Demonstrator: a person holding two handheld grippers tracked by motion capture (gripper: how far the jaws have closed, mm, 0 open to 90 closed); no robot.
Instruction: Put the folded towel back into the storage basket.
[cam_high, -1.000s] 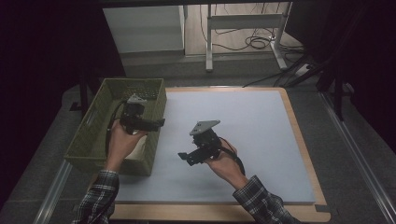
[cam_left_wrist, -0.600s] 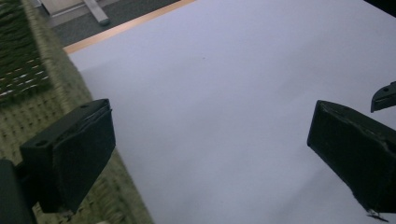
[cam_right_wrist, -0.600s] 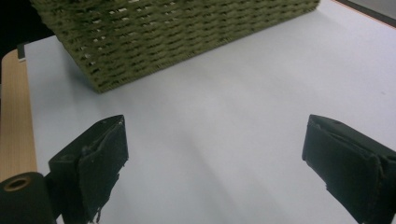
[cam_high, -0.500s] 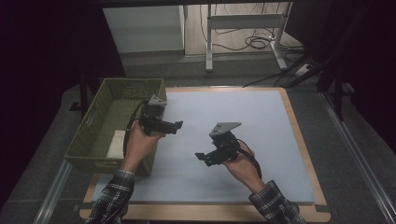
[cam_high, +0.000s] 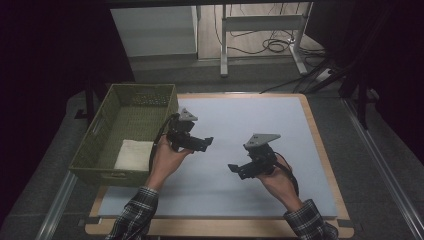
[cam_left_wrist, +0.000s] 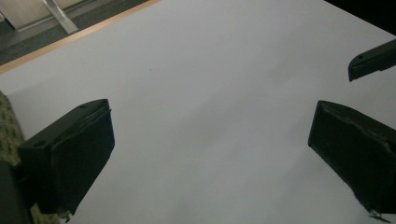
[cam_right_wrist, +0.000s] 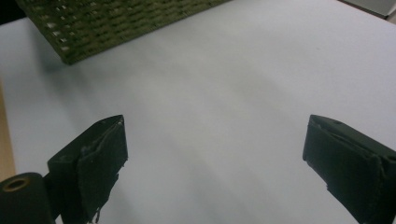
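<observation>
L gripper (cam_high: 206, 142): jaws wide, empty, over pale blue worktop (cam_high: 250, 125) just right of olive woven basket (cam_high: 100, 131).
R gripper (cam_high: 235, 169): jaws wide, empty, farther right of basket, above worktop.
White folded cloth (cam_high: 133, 155): inside basket, near front wall.

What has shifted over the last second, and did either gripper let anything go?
The left gripper came out of the green basket and now hangs over the white mat, jaws open and empty. The right gripper drifted right and toward the person, also open. The white folded cloth lies in the basket; the basket itself stayed put.
</observation>
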